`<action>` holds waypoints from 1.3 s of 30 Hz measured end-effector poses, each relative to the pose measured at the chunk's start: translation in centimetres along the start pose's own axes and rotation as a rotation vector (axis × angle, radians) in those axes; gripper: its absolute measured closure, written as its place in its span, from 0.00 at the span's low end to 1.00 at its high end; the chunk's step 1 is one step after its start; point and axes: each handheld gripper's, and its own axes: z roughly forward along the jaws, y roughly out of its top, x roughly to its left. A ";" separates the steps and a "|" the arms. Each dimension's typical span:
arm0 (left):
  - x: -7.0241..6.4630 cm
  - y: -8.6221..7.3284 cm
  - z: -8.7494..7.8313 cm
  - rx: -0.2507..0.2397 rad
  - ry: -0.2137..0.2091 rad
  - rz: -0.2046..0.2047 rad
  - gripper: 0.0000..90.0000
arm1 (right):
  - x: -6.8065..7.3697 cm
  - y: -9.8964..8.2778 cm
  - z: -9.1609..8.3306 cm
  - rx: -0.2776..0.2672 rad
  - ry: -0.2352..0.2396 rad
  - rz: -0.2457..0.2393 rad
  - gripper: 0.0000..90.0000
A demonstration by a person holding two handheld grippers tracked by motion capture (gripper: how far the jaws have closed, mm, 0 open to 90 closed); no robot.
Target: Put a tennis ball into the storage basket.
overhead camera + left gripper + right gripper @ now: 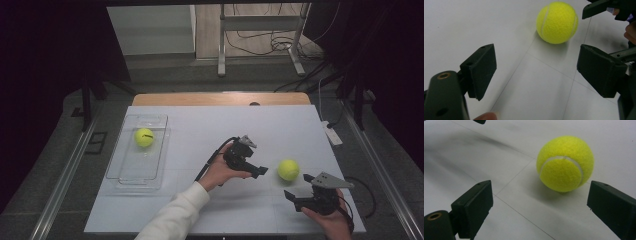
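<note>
While both grippers point at it from either side, one tennis ball [288,170] lies loose on the white table [280,125], right of centre in the high view. Two balls show in that view. The second ball [144,137] sits inside a single clear plastic bin [125,170] at the left of the table, well apart from the first.

Two hands come in from the bottom edge, each holding one black gripper. The left gripper [260,171] is just left of the loose ball, near it but not touching, held by a hand in a white sleeve [175,217]. Its two jaws stand apart with nothing between them. The right gripper [299,187] is at the lower right, just below and right of the same ball, also clear of it. Its jaws are spread too, and they hold nothing.

Seen from the left gripper view, the ball [557,22] is at the upper middle, beyond the gap of the left gripper [536,68], whose two dark pads frame bare table. Part of the other gripper [599,7] juts in at the upper right corner.

Seen from the right gripper view, the ball [565,163] is large, right of centre, resting on the table and casting a soft shadow to its left. It lies ahead of the right gripper [540,202], not yet between the pads. Thin seam lines cross the table surface under it.
</note>
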 end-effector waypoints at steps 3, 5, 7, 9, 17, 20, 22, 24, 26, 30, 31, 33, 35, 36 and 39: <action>0.0 0.1 0.2 0.005 -0.001 0.000 0.19 | 0.0 0.0 0.0 0.000 0.000 0.000 0.08; -0.1 0.1 0.5 0.007 -0.008 -0.005 0.19 | 0.0 0.0 0.0 0.002 0.001 0.001 0.08; -0.1 0.2 0.8 0.012 -0.005 -0.002 0.19 | 0.0 0.0 0.0 0.002 0.001 0.001 0.08; -0.2 0.3 1.0 0.013 -0.009 -0.002 0.19 | 0.0 0.0 0.0 0.002 0.001 0.001 0.08; -0.7 0.8 1.7 0.015 -0.015 0.013 0.19 | -0.1 0.0 0.0 0.005 -0.004 0.002 0.08; -0.9 1.0 2.0 0.015 -0.021 0.017 0.19 | -0.2 0.0 -0.1 0.006 -0.005 0.002 0.08; -0.9 1.1 2.1 0.018 -0.021 0.019 0.19 | -0.1 0.0 -0.1 0.009 -0.009 0.001 0.08; -1.0 1.2 2.2 0.017 -0.023 0.019 0.19 | -0.1 0.0 0.0 0.007 -0.005 0.002 0.08; -1.0 1.3 2.3 0.010 -0.026 0.011 0.19 | -0.1 0.0 0.0 0.007 -0.005 0.002 0.08; -1.1 1.6 2.9 0.010 -0.032 0.010 0.19 | -0.1 0.0 0.0 0.010 -0.007 0.001 0.08; -1.2 1.7 3.1 0.012 -0.034 0.013 0.19 | -0.1 0.0 0.0 0.009 -0.007 0.002 0.08; -1.3 1.8 3.5 0.013 -0.039 0.014 0.19 | -0.1 0.0 -0.1 0.009 -0.009 0.001 0.08; -1.4 2.0 3.8 0.017 -0.041 0.013 0.19 | -0.1 0.0 -0.1 0.009 -0.008 0.001 0.08; -1.4 2.0 3.8 0.017 -0.041 0.013 0.19 | -0.2 0.0 -0.1 0.010 -0.009 0.000 0.08; -1.4 2.2 4.1 0.021 -0.041 0.014 0.19 | -0.2 0.0 0.0 0.008 -0.006 0.001 0.08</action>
